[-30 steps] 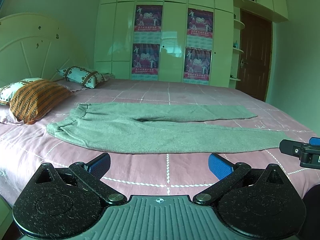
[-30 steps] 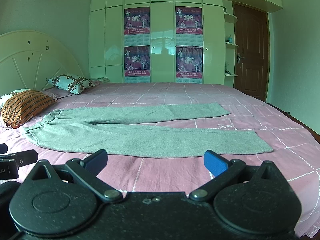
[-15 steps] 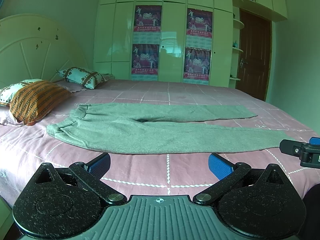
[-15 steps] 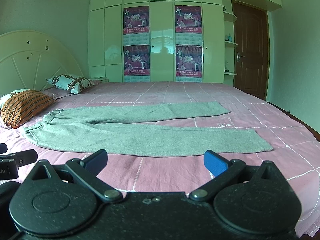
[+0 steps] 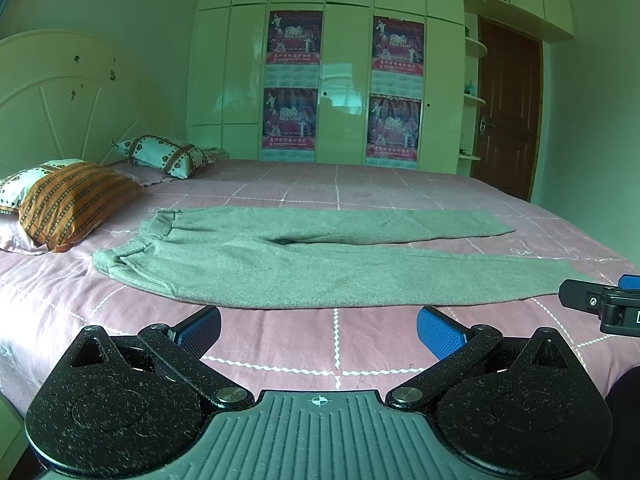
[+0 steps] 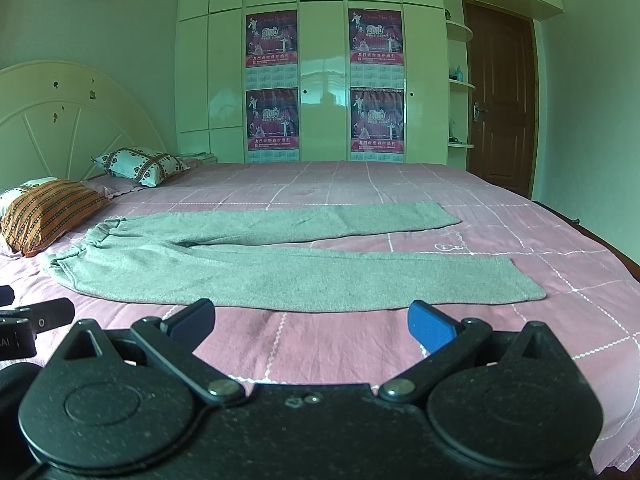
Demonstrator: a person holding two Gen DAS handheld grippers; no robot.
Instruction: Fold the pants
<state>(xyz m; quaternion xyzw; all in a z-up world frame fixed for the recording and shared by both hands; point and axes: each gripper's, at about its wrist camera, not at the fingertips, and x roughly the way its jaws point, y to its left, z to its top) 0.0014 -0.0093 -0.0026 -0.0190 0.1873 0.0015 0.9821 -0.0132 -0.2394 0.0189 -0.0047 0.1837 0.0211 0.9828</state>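
Observation:
Grey pants (image 5: 304, 264) lie flat on the pink bed (image 5: 280, 344), waistband to the left near the pillows, both legs stretched to the right and slightly apart. They also show in the right wrist view (image 6: 280, 268). My left gripper (image 5: 318, 330) is open and empty, just short of the pants' near edge. My right gripper (image 6: 310, 326) is open and empty, also just before the near leg. The right gripper's tip shows at the right edge of the left wrist view (image 5: 600, 300).
An orange striped pillow (image 5: 72, 204) and a patterned pillow (image 5: 164, 156) lie by the headboard (image 5: 72, 96) on the left. A wardrobe with posters (image 5: 344, 88) stands behind the bed. A brown door (image 5: 508, 116) is at the back right.
Both grippers have shifted only very slightly; the pants lie as before and both jaws stay open.

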